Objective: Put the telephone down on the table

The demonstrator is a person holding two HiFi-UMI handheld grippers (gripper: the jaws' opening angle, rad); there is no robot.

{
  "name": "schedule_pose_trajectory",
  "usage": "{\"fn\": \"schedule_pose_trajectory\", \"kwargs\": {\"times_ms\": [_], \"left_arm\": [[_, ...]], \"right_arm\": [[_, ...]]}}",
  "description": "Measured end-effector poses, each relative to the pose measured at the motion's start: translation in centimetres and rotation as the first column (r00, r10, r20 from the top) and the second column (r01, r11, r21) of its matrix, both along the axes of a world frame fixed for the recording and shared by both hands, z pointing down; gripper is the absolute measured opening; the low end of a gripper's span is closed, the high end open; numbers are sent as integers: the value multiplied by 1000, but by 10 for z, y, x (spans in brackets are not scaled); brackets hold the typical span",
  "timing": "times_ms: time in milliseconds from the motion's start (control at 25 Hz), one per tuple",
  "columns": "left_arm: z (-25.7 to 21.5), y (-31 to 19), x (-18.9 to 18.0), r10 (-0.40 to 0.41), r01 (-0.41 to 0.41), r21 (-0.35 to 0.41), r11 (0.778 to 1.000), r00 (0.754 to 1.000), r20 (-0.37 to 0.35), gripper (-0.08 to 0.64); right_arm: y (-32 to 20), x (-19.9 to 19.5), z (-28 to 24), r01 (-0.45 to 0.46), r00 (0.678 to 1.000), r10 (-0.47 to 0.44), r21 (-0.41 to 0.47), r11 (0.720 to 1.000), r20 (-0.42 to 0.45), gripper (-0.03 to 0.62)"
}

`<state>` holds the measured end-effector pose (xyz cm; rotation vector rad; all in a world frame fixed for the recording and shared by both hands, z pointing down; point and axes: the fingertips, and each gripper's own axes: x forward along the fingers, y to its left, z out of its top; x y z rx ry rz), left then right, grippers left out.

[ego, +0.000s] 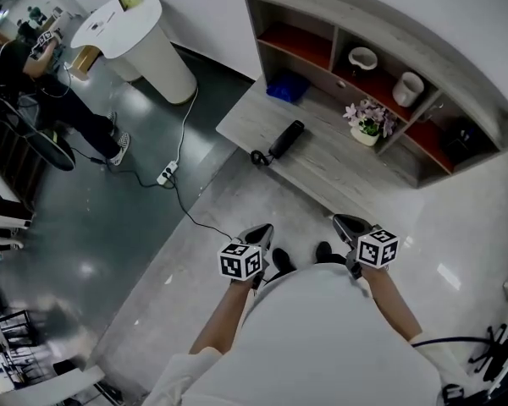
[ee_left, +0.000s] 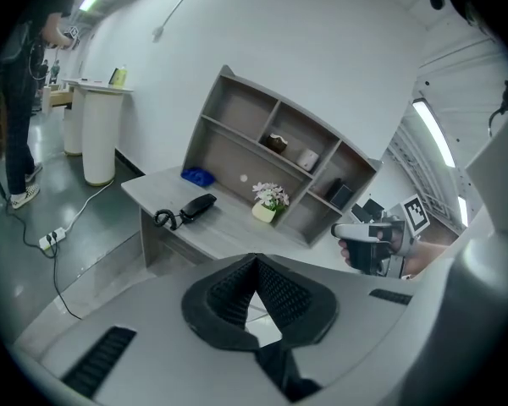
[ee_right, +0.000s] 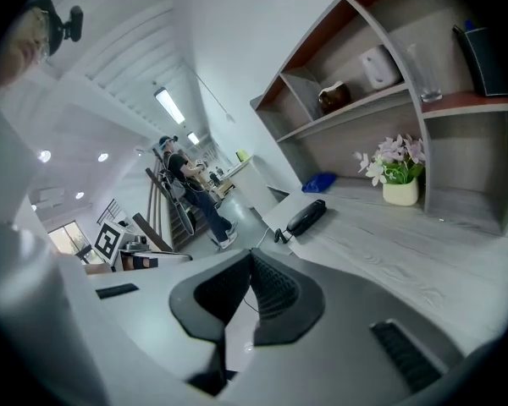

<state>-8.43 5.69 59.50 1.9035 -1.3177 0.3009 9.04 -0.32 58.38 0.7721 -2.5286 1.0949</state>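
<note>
Grey wooden table (ego: 322, 163) carries the telephone (ego: 286, 139) lying flat, well ahead of your left gripper (ego: 262, 230) and right gripper (ego: 345, 221), both closed on nothing, the phone's cord (ego: 258, 156) too small to trace.

A lab-like studio: a staged worktop (ego: 322, 161) with shelves (ego: 381, 34) at one o'clock, a power strip (ego: 167, 174) on the glossy floor (ego: 110, 227), and a person (ego: 34, 83) working at ten o'clock.
</note>
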Motion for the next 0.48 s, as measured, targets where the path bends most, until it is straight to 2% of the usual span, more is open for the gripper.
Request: {"fn": "schedule_pose_trajectory", "kwargs": {"times_ms": [240, 480], "left_arm": [[5, -10, 11, -12, 12, -13, 1000, 1000, 5, 11], [12, -17, 20, 10, -9, -31, 999, 1000, 21, 9]], "right_arm": [[-15, 12, 1, -19, 1000, 20, -14, 1000, 17, 17], [-18, 24, 3, -14, 1000, 15, -19, 1000, 17, 17]]}}
